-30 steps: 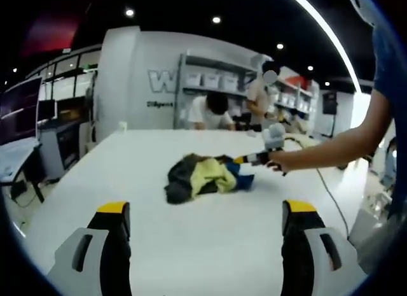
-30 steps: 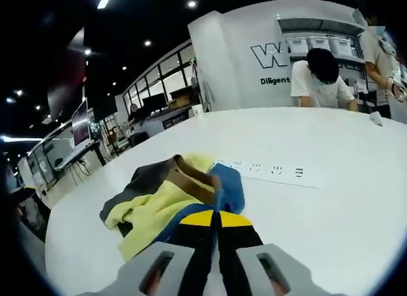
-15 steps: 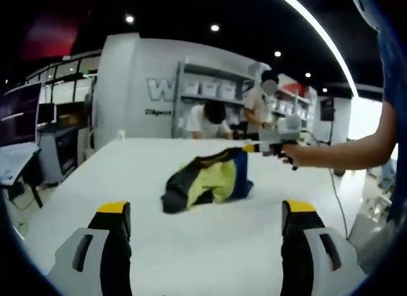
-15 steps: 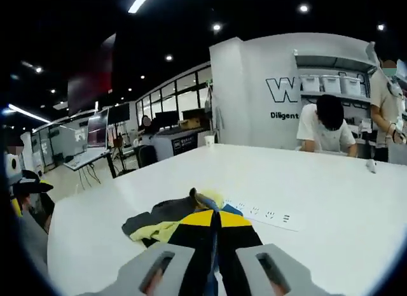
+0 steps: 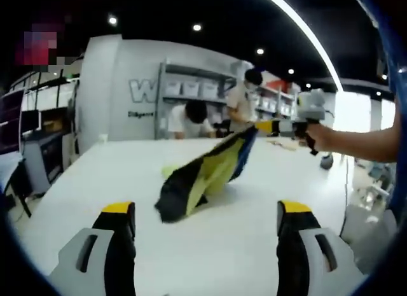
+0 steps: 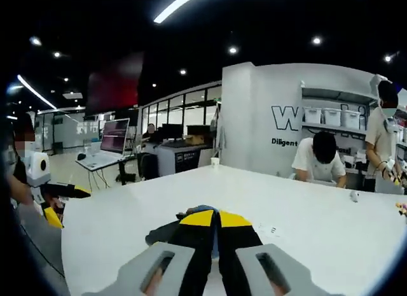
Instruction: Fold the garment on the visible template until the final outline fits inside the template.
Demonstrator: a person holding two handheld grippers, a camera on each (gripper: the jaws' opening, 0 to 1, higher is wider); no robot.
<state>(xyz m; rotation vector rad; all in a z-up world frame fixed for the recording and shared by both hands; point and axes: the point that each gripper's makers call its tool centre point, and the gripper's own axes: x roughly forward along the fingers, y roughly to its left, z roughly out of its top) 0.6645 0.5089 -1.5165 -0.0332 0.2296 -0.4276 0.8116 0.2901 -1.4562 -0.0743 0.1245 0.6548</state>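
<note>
The right gripper [image 5: 270, 126], upper right, is clamped on the garment [image 5: 203, 175] and lifts it; the left gripper [image 5: 200, 210] is wide, empty. Next, probably spreading it on the table [image 5: 222, 245].

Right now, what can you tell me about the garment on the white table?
The garment is soft cloth in dark grey, yellow and blue panels. The right tool is shut on one blue corner and holds it up, so the cloth hangs stretched in a slanted sheet. Its dark lower end rests bunched on the white table. The left tool is open, apart from it. In the right gripper view a little dark and blue cloth shows around the closed jaws.
</note>
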